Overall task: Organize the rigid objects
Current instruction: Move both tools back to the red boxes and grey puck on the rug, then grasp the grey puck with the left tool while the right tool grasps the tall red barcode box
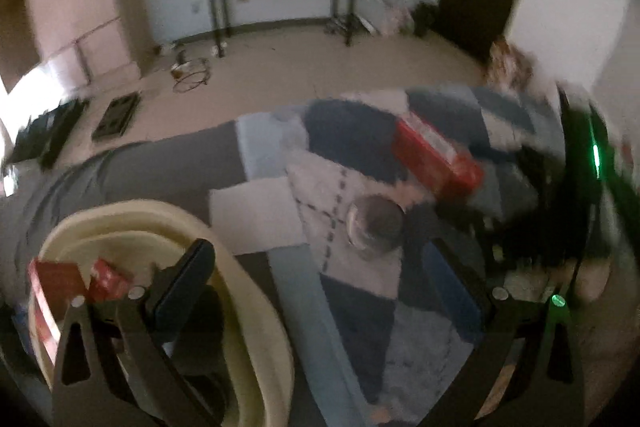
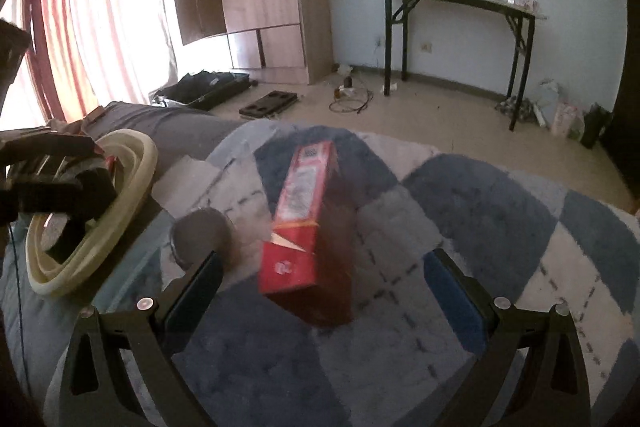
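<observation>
- We work over a bed covered by a blue-and-white patchwork blanket (image 2: 500,211); its soft, uneven surface could let anything we press on tip or sink, so a grasp from above may shove an item instead of catching it.
- The cream round basket (image 2: 132,163) sits at the left of the blanket, already holding red packets (image 1: 108,277). Our left tool (image 1: 324,279) hangs over its rim with fingers spread, gripping nothing; a careless swing could catch the rim and upset it.
- The long red box (image 2: 298,223) lies on the blanket between the spread fingers of our right tool (image 2: 324,287), not yet pinched. It looks blurred, so we cannot tell if it rests flat; closing off-centre could twist it out of the fingers.
- The small round metal tin (image 2: 200,233) lies just beside the box, near the right tool's left finger, which could knock it and send it rolling.
</observation>
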Available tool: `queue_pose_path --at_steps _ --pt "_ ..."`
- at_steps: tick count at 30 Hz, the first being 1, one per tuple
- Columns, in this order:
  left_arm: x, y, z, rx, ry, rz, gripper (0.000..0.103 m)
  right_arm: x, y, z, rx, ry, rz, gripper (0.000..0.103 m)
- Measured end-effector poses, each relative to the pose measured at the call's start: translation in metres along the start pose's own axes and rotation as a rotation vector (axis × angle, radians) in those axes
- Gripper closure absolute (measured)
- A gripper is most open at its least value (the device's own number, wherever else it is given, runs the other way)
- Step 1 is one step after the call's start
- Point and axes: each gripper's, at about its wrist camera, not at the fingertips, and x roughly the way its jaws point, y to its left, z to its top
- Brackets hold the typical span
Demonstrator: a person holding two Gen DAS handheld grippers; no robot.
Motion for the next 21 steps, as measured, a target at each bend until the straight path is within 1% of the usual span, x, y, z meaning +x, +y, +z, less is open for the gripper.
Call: queue_pose_path --at_steps 1,3,7,8,13,17,19,21 --pt "0.003 -0.008 -0.002 0.046 0.015 0.013 0.000 0.001 -0.002 0.002 0.004 0.000 -0.004 0.008" --pt "0.010 -0.022 -0.006 0.116 0.045 0.018 0.000 0.006 -0.007 0.004 0.004 0.005 0.007 0.012" --pt "0.020 -0.043 -0.008 0.204 0.082 -0.014 0.000 0.011 -0.006 0.005 -0.010 0.012 0.016 0.012" --pt "0.026 -0.050 -0.008 0.222 0.096 -0.005 0.000 0.015 -0.010 0.003 -0.005 0.012 0.018 0.012" --pt "0.049 -0.071 -0.008 0.251 0.148 0.043 0.000 0.013 -0.018 0.003 0.021 -0.004 0.033 0.012" --pt "0.069 -0.086 -0.011 0.325 0.160 0.128 0.000 0.014 -0.022 0.003 0.032 -0.016 0.048 0.012" --pt "0.078 -0.087 -0.011 0.327 0.160 0.128 0.000 0.016 -0.022 0.002 0.028 -0.014 0.047 0.013" --pt "0.083 -0.086 -0.012 0.311 0.157 0.112 0.000 0.019 -0.020 0.002 0.022 -0.010 0.043 0.015"
